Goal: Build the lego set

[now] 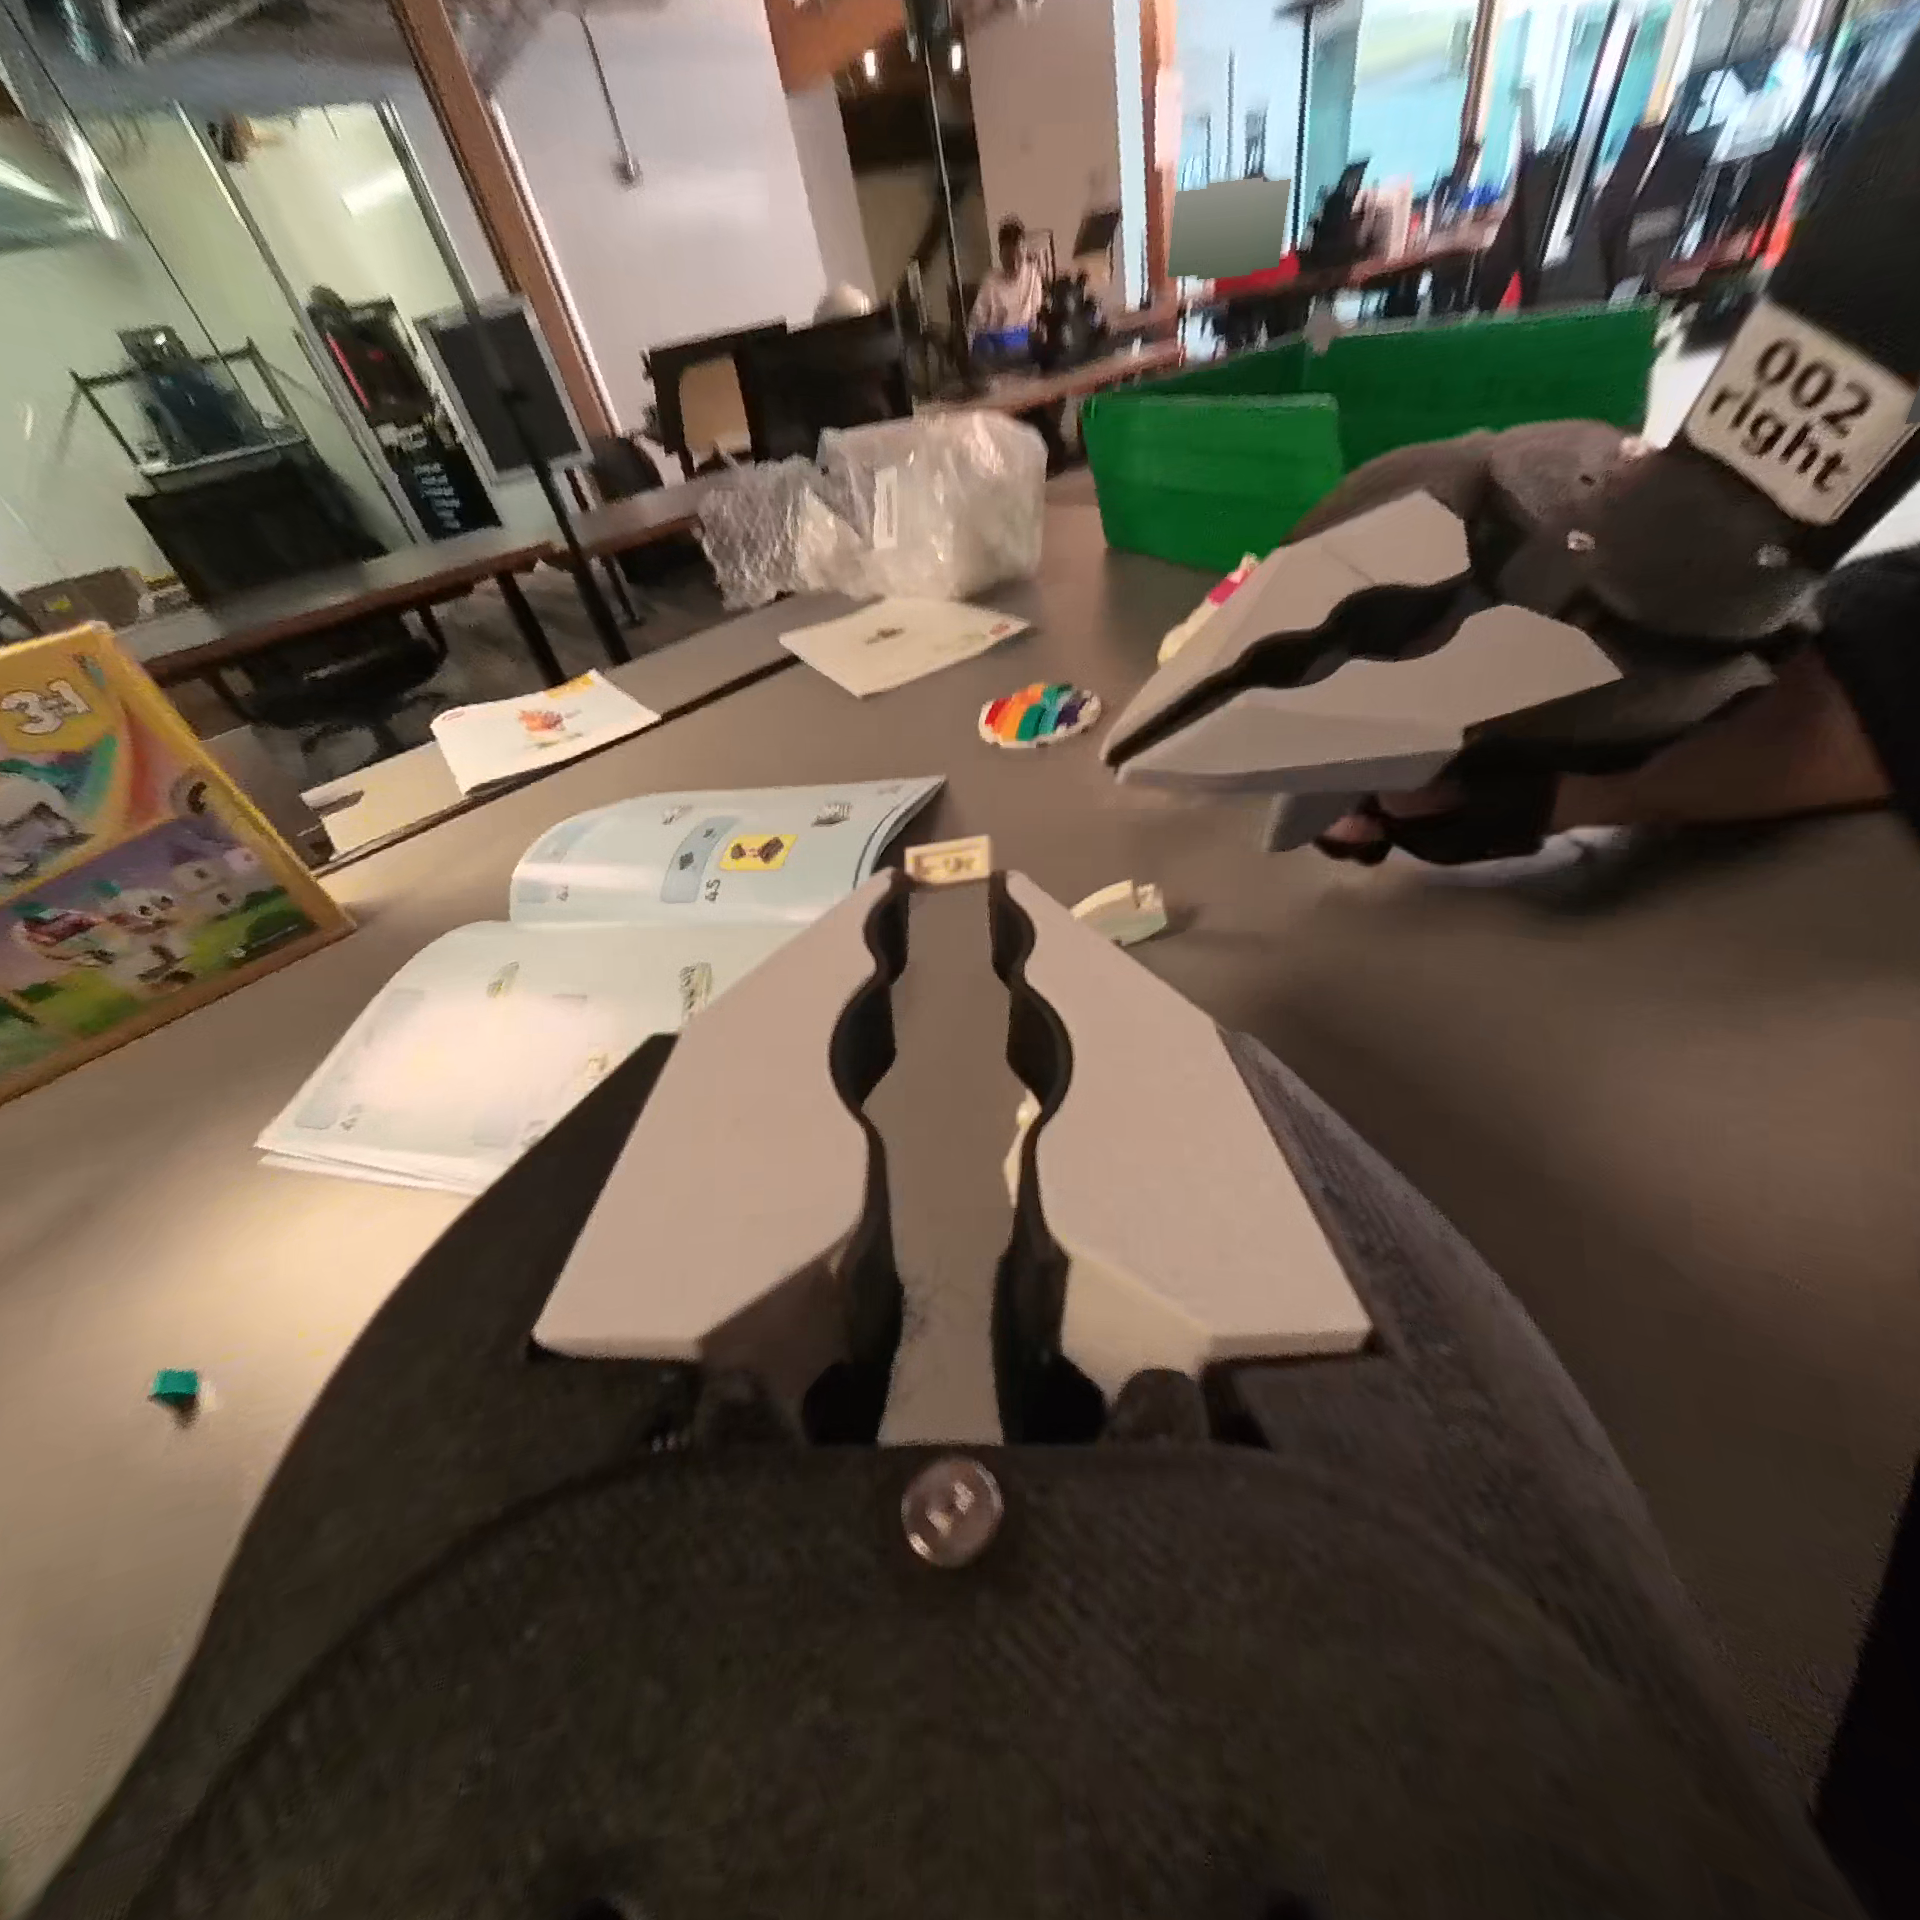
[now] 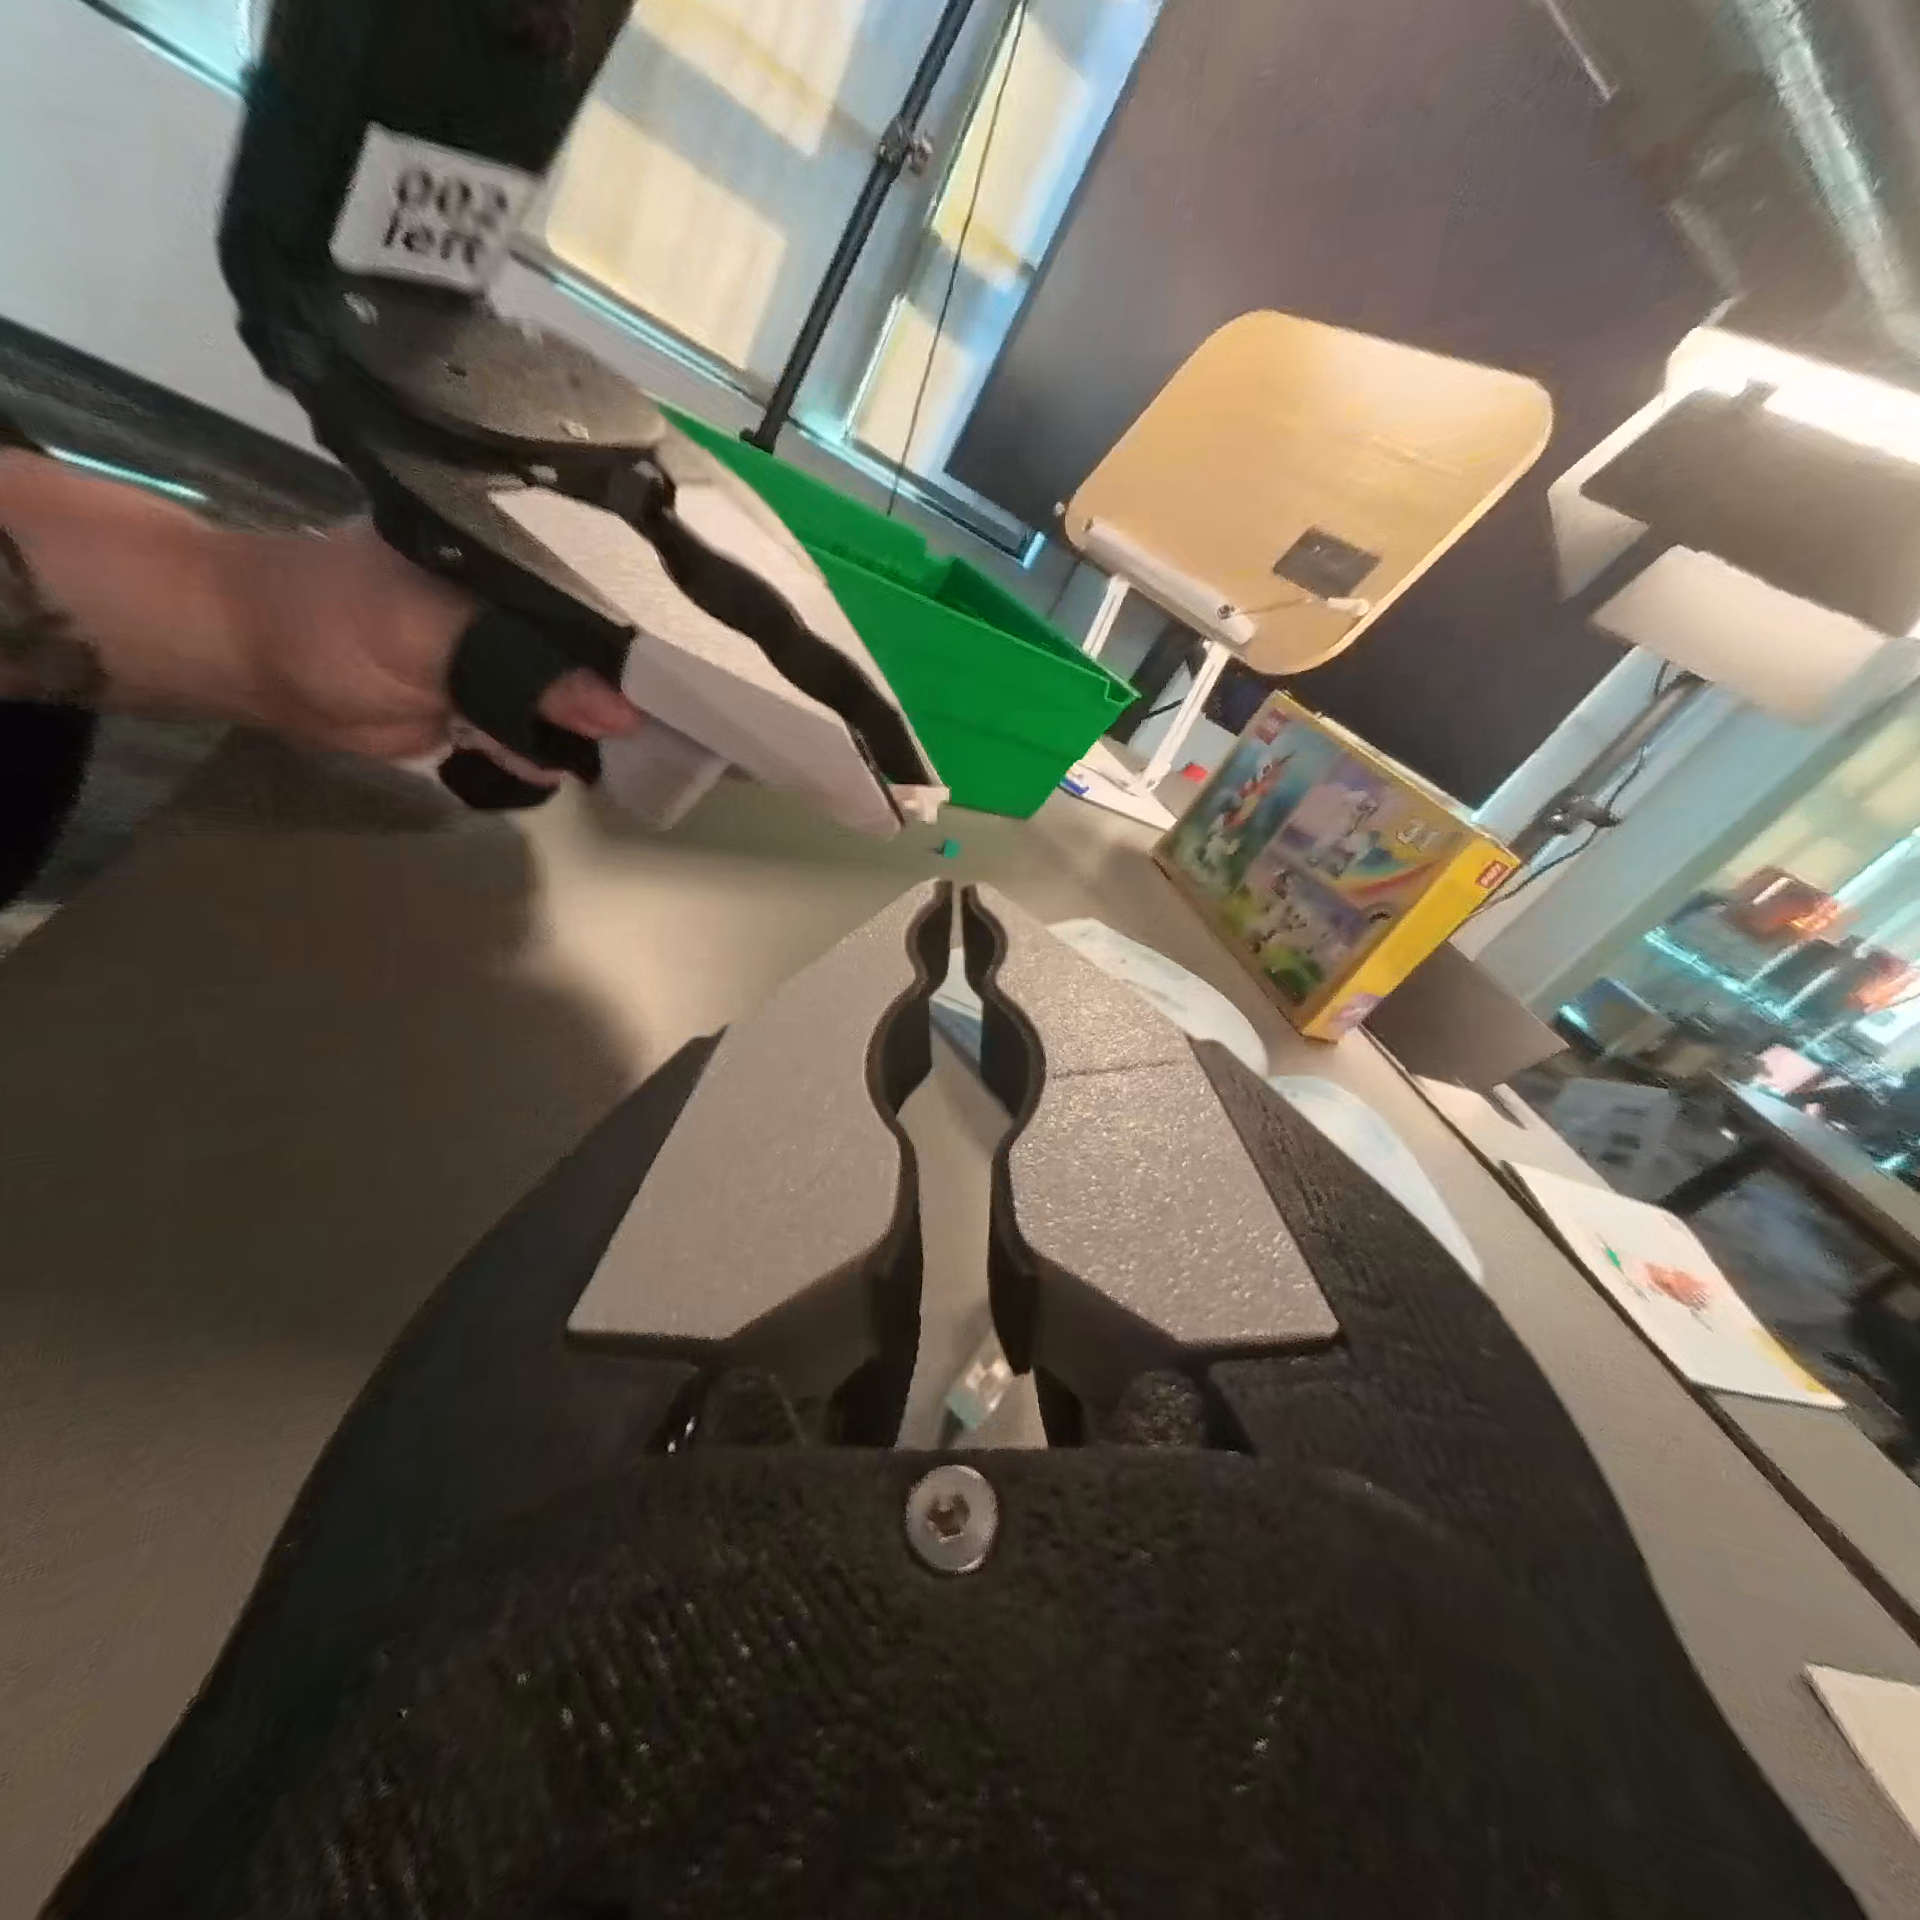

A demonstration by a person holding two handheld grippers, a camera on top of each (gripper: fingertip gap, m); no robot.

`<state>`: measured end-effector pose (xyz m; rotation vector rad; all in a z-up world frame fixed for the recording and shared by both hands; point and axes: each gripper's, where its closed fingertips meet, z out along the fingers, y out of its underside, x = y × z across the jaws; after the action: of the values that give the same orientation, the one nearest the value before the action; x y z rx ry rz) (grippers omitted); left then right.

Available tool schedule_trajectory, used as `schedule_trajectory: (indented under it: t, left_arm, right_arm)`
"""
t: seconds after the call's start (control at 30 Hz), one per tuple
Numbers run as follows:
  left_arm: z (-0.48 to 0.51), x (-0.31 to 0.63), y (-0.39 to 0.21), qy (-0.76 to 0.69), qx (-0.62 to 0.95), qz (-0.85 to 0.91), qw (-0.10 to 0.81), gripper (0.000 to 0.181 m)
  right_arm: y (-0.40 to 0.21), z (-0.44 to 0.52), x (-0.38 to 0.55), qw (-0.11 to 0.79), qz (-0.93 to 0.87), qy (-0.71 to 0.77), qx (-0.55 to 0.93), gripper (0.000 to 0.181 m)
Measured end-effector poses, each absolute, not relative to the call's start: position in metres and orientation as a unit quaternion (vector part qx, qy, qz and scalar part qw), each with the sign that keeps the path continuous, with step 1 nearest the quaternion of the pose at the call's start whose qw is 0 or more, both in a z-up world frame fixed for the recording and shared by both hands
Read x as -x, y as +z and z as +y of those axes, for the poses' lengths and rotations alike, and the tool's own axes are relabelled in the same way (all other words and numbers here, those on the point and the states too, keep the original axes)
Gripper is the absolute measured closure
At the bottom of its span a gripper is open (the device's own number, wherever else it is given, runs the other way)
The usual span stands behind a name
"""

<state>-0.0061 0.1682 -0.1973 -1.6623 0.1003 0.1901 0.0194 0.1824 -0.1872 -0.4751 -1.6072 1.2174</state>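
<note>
My left gripper (image 1: pixel 948 871) is shut on a small white tile (image 1: pixel 948 864) and holds it above the open instruction booklet (image 1: pixel 623 956). In the right wrist view the left gripper (image 2: pixel 914 805) shows the same white piece (image 2: pixel 925 802) at its tips. My right gripper (image 2: pixel 954 894) is shut and empty, its tips just below the left gripper's tips. It also shows in the left wrist view (image 1: pixel 1117 753), hovering at the right. A white and pale green lego piece (image 1: pixel 1122 909) lies on the table. A round plate with a rainbow build (image 1: pixel 1039 712) lies farther back.
The lego set box (image 1: pixel 135 873) stands at the left; it also shows in the right wrist view (image 2: pixel 1340 862). A green bin (image 1: pixel 1351 436) and plastic bags (image 1: pixel 894 520) stand at the back. Two more booklets (image 1: pixel 540 727) (image 1: pixel 904 639) lie on the grey table (image 1: pixel 1455 1091). A small teal piece (image 1: pixel 175 1387) lies front left.
</note>
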Motion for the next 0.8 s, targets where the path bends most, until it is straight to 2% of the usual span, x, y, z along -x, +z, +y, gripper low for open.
schedule_trajectory:
  t: [0.03,0.13,0.27,0.37,0.47,0.57,0.6,0.67,0.8]
  left_arm:
    - [0.169,0.005,-0.198,0.075,0.734,0.044,0.674,0.167]
    - [0.169,-0.010,-0.198,-0.013,0.734,0.066,0.676,0.167]
    - [0.173,-0.025,-0.215,-0.134,0.778,0.073,0.610,0.167]
    - [0.173,-0.038,-0.229,-0.194,0.803,0.098,0.555,0.167]
    - [0.176,-0.034,-0.232,-0.188,0.811,0.093,0.545,0.166]
    - [0.178,-0.029,-0.221,-0.176,0.788,0.085,0.584,0.164]
    - [0.180,-0.025,-0.217,-0.159,0.778,0.079,0.603,0.157]
    - [0.181,-0.015,-0.208,-0.094,0.760,0.080,0.638,0.142]
    - [0.172,-0.016,-0.184,0.073,0.702,0.149,0.692,0.136]
  right_arm:
    - [-0.185,0.181,-0.021,0.513,-0.666,0.507,0.190,0.181]
    - [-0.192,0.174,-0.021,0.548,-0.687,0.457,0.137,0.171]
    - [-0.208,0.163,-0.024,0.629,-0.707,0.322,-0.004,0.153]
    - [-0.216,0.158,-0.025,0.643,-0.712,0.277,-0.050,0.156]
    - [-0.227,0.160,-0.022,0.633,-0.733,0.244,-0.053,0.171]
    - [-0.222,0.163,-0.017,0.607,-0.748,0.267,0.013,0.177]
    - [-0.218,0.164,-0.017,0.593,-0.746,0.300,0.046,0.177]
    - [-0.212,0.164,-0.016,0.538,-0.740,0.382,0.129,0.177]
    - [-0.198,0.164,-0.016,0.407,-0.689,0.537,0.268,0.179]
